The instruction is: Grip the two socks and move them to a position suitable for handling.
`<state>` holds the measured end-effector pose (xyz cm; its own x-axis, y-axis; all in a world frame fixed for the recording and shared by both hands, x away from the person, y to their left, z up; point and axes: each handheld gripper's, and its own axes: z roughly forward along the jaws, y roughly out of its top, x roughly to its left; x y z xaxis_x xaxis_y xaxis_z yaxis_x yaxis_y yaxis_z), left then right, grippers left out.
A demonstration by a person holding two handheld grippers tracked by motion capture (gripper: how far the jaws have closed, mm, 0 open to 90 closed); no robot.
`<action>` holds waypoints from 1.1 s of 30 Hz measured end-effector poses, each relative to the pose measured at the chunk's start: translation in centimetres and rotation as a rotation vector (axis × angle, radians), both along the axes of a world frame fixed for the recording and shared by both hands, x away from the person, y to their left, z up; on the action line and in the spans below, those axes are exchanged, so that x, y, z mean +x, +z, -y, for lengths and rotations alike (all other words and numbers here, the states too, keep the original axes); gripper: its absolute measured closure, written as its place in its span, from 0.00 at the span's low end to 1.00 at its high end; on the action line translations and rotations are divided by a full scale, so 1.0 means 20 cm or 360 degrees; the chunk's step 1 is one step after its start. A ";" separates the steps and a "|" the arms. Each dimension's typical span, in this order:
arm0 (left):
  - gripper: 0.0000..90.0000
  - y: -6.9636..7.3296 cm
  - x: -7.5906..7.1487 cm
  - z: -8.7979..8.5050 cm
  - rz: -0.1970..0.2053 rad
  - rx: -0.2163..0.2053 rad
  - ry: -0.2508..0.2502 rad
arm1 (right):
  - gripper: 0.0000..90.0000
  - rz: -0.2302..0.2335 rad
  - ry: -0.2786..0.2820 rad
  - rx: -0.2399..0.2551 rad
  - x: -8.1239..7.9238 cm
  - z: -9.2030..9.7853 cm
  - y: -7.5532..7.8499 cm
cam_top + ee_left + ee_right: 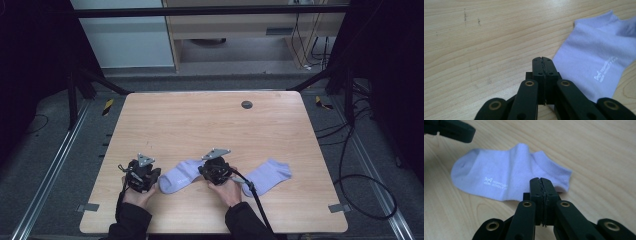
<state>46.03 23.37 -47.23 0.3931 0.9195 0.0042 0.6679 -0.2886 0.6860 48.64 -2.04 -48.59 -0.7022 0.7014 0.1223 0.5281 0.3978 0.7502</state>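
Two lavender ankle socks lie flat on the wooden table (pixel 200 125), low in the high view. The left sock (pixel 181 177) sits between the two grippers; the right sock (pixel 268 175) lies past the right gripper (pixel 214 167), toward the lower right. The left gripper (pixel 141 174) has its jaws pressed together on nothing, the sock (pixel 591 57) just right of the tips. The right gripper's (pixel 541 185) jaws are likewise pressed together and empty, with the sock (pixel 506 175) just behind the tips, stretching to the upper left.

Wooden table (pixel 200 120): two lilac socks (pixel 181 176) (pixel 267 175), perhaps a grommet (pixel 246 104).
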 end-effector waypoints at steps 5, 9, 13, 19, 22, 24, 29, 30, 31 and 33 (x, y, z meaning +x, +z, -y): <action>1.00 -0.02 -0.01 0.01 -0.0015 0.0004 -0.0022 | 0.94 -0.0023 -0.0031 -0.0009 -0.04 -0.01 -0.04; 0.82 -0.02 -0.03 0.00 0.0016 -0.0011 -0.0013 | 0.81 -0.0008 -0.0064 0.0020 -0.05 0.01 -0.05; 0.69 -0.02 -0.07 0.00 -0.0018 -0.0026 -0.0011 | 0.77 0.0029 -0.0101 0.0071 -0.04 0.03 -0.03; 0.71 -0.07 -0.06 0.01 -0.0113 0.0023 0.0000 | 0.76 0.0029 -0.0146 0.0036 0.02 0.00 -0.06; 0.82 -0.07 -0.06 0.02 -0.0138 0.0006 0.0001 | 0.81 0.0033 -0.0166 -0.0006 0.03 -0.01 -0.09; 0.85 -0.07 -0.06 0.01 -0.0148 -0.0011 0.0006 | 0.83 0.0027 -0.0172 -0.0013 0.03 -0.01 -0.09; 0.97 -0.07 -0.04 0.02 -0.0171 -0.0042 0.0007 | 0.97 -0.0004 -0.0189 -0.0025 0.03 0.00 -0.09; 0.97 -0.06 -0.04 0.02 -0.0157 -0.0044 0.0012 | 0.97 -0.0010 -0.0190 -0.0021 0.02 0.00 -0.08; 0.97 -0.05 -0.03 0.01 -0.0133 -0.0049 0.0014 | 0.97 -0.0009 -0.0184 -0.0012 0.02 0.00 -0.08; 0.97 -0.02 -0.03 -0.01 -0.0071 -0.0058 0.0034 | 0.97 0.0012 -0.0174 0.0029 -0.01 0.00 -0.07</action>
